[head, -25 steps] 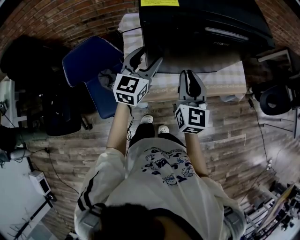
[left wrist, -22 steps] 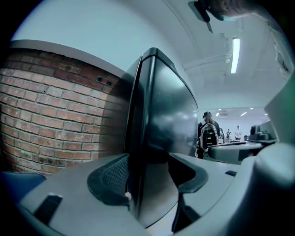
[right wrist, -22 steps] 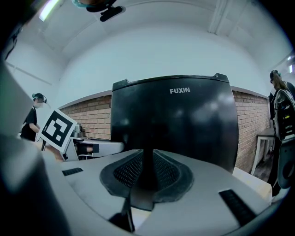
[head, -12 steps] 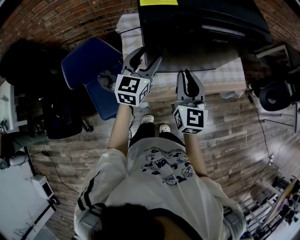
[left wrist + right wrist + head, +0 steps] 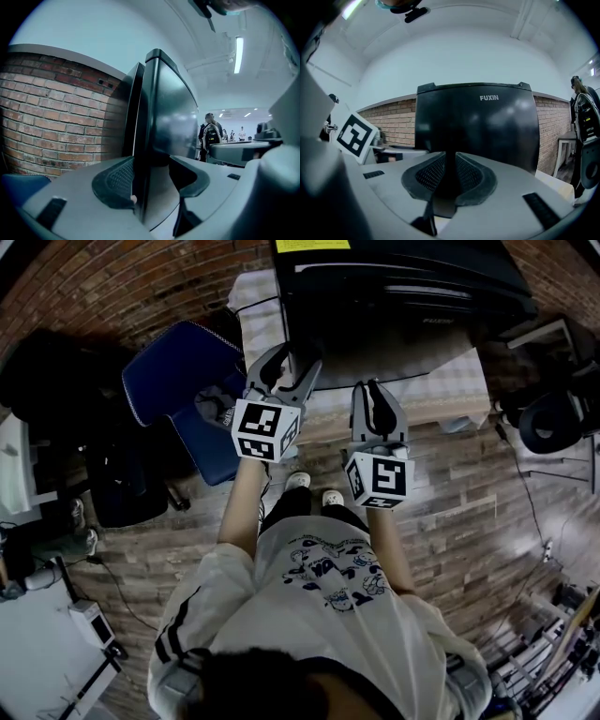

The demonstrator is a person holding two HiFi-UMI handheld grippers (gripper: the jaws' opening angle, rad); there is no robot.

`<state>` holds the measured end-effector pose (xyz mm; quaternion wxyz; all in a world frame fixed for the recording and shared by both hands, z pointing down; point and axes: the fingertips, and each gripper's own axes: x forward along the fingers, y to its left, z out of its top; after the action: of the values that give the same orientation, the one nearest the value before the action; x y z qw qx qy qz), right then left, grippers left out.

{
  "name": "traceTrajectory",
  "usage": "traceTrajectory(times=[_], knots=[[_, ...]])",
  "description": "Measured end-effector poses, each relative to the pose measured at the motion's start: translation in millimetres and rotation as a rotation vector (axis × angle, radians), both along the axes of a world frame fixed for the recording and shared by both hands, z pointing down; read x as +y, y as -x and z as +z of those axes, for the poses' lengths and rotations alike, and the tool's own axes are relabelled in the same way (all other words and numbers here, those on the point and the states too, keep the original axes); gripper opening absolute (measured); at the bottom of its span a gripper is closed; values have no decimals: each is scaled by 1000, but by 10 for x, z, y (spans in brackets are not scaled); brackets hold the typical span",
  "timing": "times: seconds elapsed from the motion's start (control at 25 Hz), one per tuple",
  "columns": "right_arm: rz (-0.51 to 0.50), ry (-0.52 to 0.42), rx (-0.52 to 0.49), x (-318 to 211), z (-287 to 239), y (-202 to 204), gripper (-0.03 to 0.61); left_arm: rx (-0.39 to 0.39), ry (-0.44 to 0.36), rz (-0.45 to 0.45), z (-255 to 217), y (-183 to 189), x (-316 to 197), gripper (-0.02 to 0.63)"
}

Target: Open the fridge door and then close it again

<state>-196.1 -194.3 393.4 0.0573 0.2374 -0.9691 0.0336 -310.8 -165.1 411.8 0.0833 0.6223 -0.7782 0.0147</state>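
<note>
The left gripper (image 5: 292, 360) had just been narrowing its wide jaws around the fridge door (image 5: 168, 117) edge, not yet pinching; the right gripper (image 5: 375, 390) sat closed, empty; opening looked next.

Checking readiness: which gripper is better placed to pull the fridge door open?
Left. The left gripper straddles the fridge door at its edge, and its jaws have just been closing; the right gripper is shut, facing the flat front.

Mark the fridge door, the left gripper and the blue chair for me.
fridge door (image 5: 171, 108): left gripper view, front face.
left gripper (image 5: 295, 360): head view, between its jaw tips.
blue chair (image 5: 178, 357): head view, upper cushion.
</note>
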Motion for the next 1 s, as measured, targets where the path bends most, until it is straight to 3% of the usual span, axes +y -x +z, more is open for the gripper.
traceTrajectory(times=[0.16,0.44,1.0], knots=[[24,0,-15,15,-29,-68,75,-1,-33,7,4,-293,183,226],[40,-1,-16,189,-49,-182,77,-37,-9,92,8,-546,362,187],[159,1,29,377,63,-671,77,-55,-31,426,-6,-1287,673,150]])
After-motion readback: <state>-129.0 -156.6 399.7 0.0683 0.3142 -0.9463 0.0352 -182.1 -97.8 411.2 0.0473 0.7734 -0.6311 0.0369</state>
